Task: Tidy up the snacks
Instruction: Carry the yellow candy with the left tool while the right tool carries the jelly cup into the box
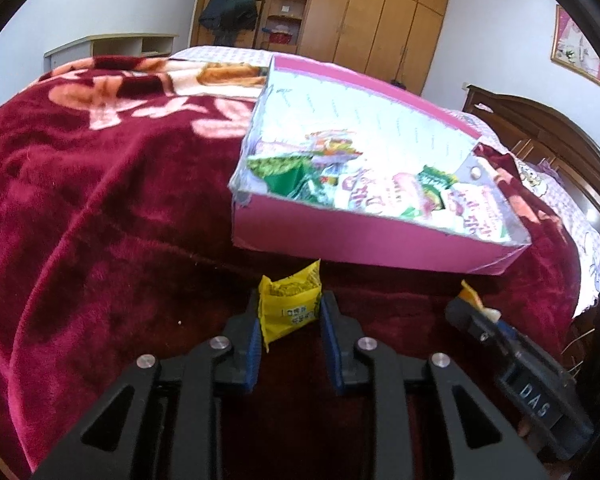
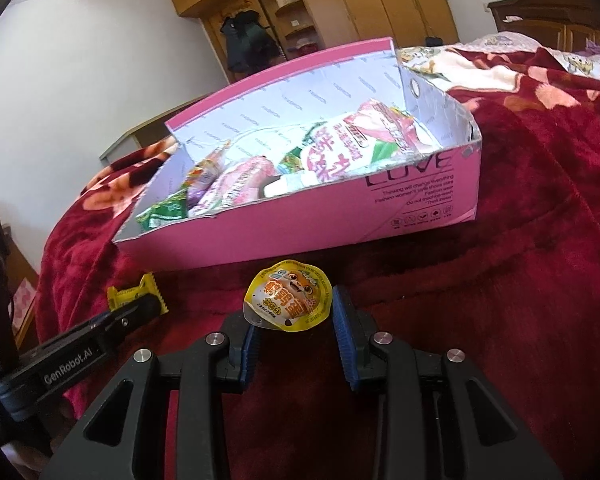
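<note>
An open pink box (image 1: 360, 240) sits on the bed with several snack bags (image 1: 380, 192) inside. In the left wrist view my left gripper (image 1: 290, 300) is shut on a small yellow snack packet (image 1: 290, 312), held upright just short of the box's near wall. My right gripper (image 1: 472, 308) shows at the right, with a scrap of yellow wrapper at its tip. In the right wrist view my right gripper (image 2: 294, 312) is shut on a round yellow sealed cup (image 2: 288, 300), also in front of the box (image 2: 320, 224). The left gripper (image 2: 144, 304) with its yellow packet (image 2: 128, 292) is at the left.
A dark red floral blanket (image 1: 100, 200) covers the bed under everything. A wooden wardrobe (image 1: 380, 20) and hanging dark clothes stand behind the bed. A wooden headboard (image 1: 540, 128) is at the right and a pale desk (image 1: 112, 46) at the far left.
</note>
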`<state>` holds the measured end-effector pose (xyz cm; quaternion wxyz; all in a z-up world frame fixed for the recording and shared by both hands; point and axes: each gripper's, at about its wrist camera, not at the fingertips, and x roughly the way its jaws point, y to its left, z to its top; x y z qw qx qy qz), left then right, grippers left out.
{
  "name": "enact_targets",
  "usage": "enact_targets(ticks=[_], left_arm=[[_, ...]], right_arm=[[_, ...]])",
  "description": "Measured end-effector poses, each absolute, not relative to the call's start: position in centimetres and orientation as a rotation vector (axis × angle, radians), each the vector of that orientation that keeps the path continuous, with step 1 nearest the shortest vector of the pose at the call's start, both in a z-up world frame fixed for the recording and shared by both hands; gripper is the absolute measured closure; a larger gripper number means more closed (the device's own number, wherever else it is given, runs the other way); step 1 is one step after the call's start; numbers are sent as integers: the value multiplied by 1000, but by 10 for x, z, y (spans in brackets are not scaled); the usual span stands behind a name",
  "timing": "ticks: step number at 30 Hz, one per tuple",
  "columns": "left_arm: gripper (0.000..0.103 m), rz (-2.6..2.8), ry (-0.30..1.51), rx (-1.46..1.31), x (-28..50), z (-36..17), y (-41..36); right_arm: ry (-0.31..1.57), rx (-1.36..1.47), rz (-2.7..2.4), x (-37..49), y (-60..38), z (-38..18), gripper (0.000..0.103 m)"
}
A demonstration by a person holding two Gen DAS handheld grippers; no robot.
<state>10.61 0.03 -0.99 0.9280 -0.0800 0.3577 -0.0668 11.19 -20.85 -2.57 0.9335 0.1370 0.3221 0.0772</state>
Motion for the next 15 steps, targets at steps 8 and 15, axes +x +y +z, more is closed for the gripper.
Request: enact_targets(ticks=[8, 15], left_arm=[[76, -142, 688, -170, 97, 7, -2], [76, -156, 661, -153, 95, 22, -7]], right_arm=[[629, 210, 203, 96, -193, -15, 69], [612, 205, 244, 90, -188, -6, 69]])
